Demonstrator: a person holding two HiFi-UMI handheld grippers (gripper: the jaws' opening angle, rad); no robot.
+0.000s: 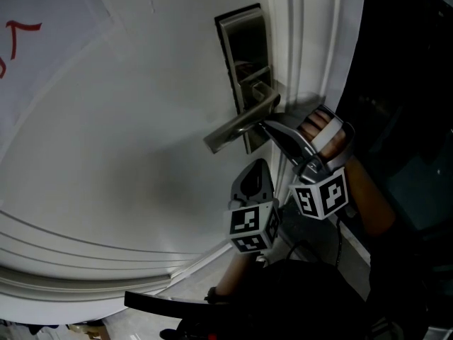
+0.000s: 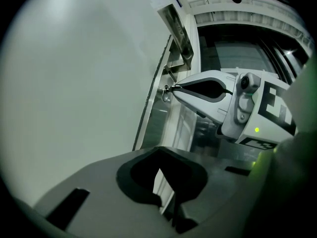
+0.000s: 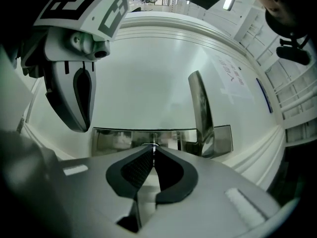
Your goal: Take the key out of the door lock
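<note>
A white door carries a metal lock plate with a lever handle. My right gripper is pressed against the plate just under the lever. Its jaws are shut on the key, a thin metal sliver at the plate. In the left gripper view, a small key ring hangs at the right gripper's tips. My left gripper hovers lower, off the plate, shut with nothing in it. The head view hides the key.
The door's edge and white frame moulding run just right of the lock, with a dark opening beyond. A hand holds the right gripper. Raised panel mouldings cross the door below. The lever stands right of the key.
</note>
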